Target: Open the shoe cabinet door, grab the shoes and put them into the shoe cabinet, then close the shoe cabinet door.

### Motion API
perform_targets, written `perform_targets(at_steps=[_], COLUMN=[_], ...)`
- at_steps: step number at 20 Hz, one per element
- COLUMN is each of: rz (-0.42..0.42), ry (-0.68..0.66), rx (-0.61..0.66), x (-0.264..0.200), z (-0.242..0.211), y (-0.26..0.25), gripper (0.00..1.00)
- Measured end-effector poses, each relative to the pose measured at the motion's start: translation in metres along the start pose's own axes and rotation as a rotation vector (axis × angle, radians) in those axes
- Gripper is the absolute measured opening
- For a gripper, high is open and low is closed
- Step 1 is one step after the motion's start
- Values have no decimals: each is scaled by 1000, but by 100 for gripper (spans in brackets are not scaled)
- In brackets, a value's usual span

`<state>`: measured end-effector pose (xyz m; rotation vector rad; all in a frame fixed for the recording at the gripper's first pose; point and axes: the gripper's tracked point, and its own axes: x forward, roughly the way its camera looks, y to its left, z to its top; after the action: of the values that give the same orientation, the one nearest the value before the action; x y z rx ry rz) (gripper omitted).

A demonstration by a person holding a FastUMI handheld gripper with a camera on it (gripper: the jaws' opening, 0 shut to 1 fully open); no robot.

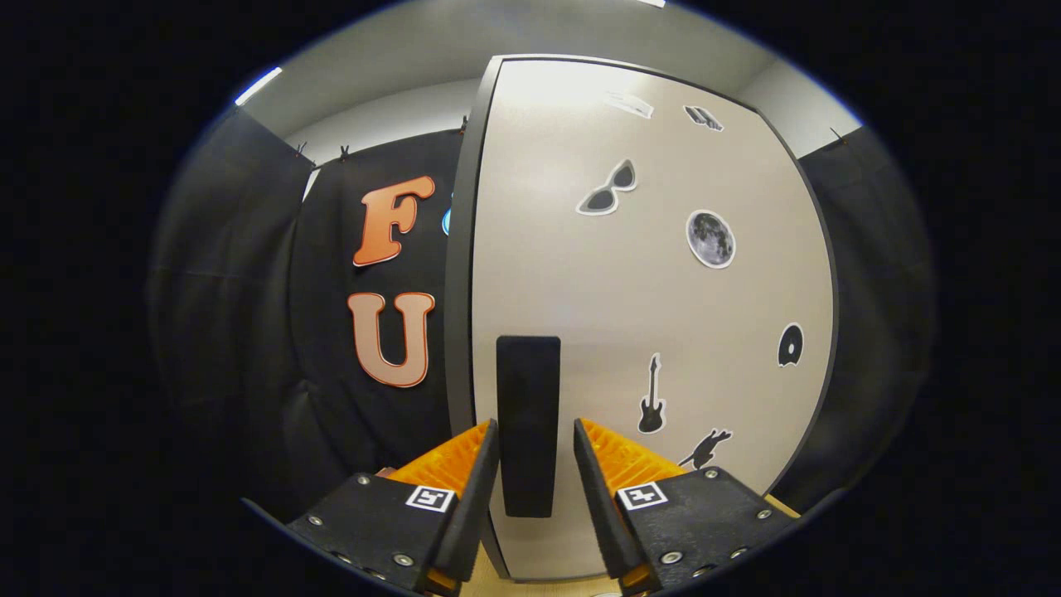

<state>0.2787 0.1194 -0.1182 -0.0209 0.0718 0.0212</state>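
The shoe cabinet door (646, 315) fills most of the view: a pale panel with a dark edge, dotted with small black stickers (sunglasses, a moon, a guitar). It looks shut. A black vertical handle (528, 423) is fixed near the door's left edge. My gripper (535, 431) is right at the door with one finger on each side of the handle. Narrow gaps remain between the fingers and the handle, so the fingers are open around it, not pressing. No shoes are visible.
Black cloth wall (249, 332) hangs to the left of the cabinet and another stretch (870, 290) to its right. A strip of light wooden surface (539, 587) shows below the door, between the fingers.
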Motion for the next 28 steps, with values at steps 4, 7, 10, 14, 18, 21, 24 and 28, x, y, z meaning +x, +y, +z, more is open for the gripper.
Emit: perform_targets(at_steps=[4, 7, 10, 14, 18, 21, 24, 28], rz=[2, 12, 30, 39, 56, 76, 108, 128], ry=[3, 16, 17, 21, 28, 28, -2, 1], rx=[5, 0, 7, 21, 54, 73, 87, 90], x=[-1, -4, -17, -44, -86, -116, -134, -145], z=[-1, -1, 3, 5, 3, 2, 2, 1], y=[4, 3, 3, -3, -21, -42, -54, -62], gripper=[37, 34, 31, 31, 31, 31, 29, 29])
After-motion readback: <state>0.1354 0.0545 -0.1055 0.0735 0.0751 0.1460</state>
